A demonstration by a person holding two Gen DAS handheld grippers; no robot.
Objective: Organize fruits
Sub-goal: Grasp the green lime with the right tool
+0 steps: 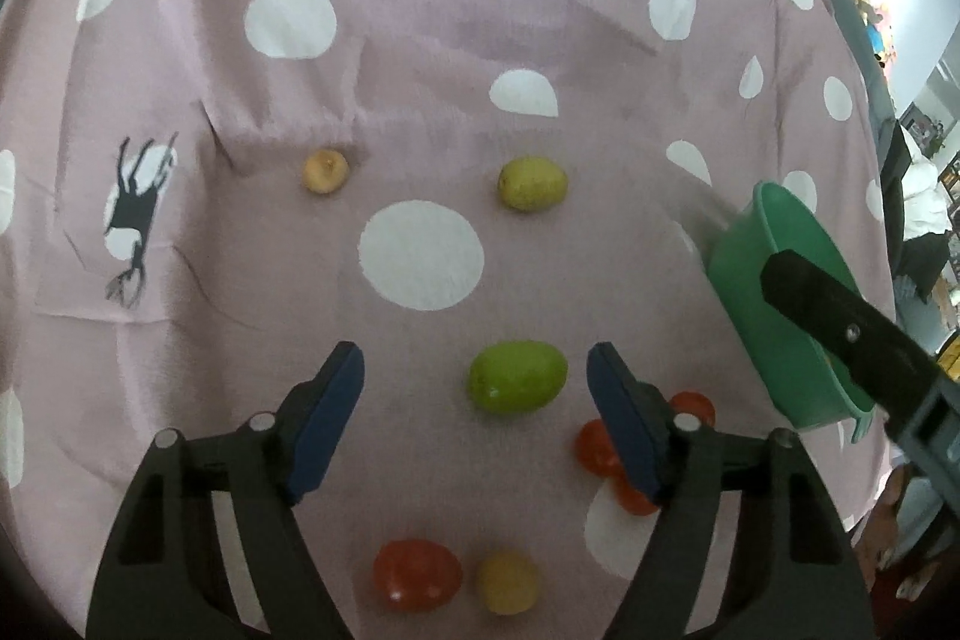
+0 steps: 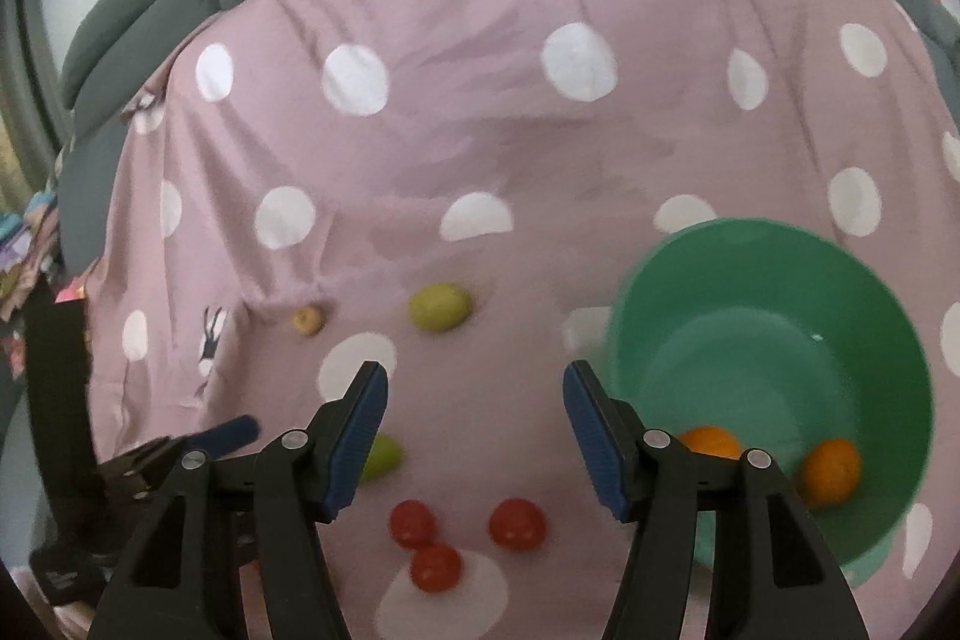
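Left gripper (image 1: pixel 474 370): jaws apart, empty, above green fruit (image 1: pixel 517 376) | right gripper (image 2: pixel 474 388): jaws apart, empty, beside green bowl (image 2: pixel 774 244) holding two oranges (image 2: pixel 831 471) | risk: round fruit may roll off the soft cloth (image 1: pixel 420 40) if nudged.

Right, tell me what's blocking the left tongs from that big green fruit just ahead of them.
Nothing visible. The left tongs are open, and the big green fruit lies on bare cloth just beyond their tips. The red tomatoes sit off to the side, behind one finger.
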